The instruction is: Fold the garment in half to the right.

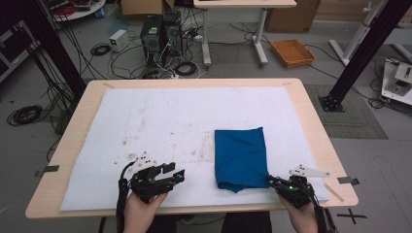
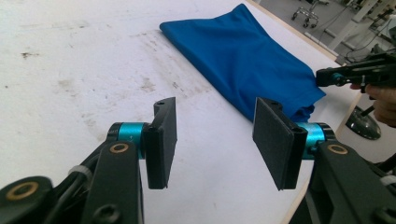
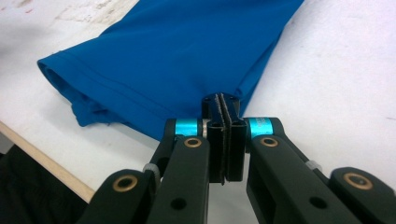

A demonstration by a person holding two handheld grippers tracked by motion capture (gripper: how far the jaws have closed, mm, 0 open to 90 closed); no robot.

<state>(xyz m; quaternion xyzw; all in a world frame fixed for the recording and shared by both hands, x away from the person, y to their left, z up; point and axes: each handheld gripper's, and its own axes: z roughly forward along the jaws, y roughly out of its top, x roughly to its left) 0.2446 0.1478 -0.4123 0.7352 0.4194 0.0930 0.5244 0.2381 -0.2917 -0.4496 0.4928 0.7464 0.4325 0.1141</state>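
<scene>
A folded blue cloth lies on the white mat, right of centre and close to the near edge. My right gripper is shut, its pads pressed together on the cloth's near right corner, which is hidden behind the jaws. Left of the cloth, my left gripper hovers low over the mat. In the left gripper view it stands open with nothing between its pads, and the cloth and the right gripper lie beyond it.
The mat covers most of a light wooden table and is stained near its middle. The table's near edge runs just behind the cloth's hem. Cables, computer cases and an orange tray sit on the floor beyond.
</scene>
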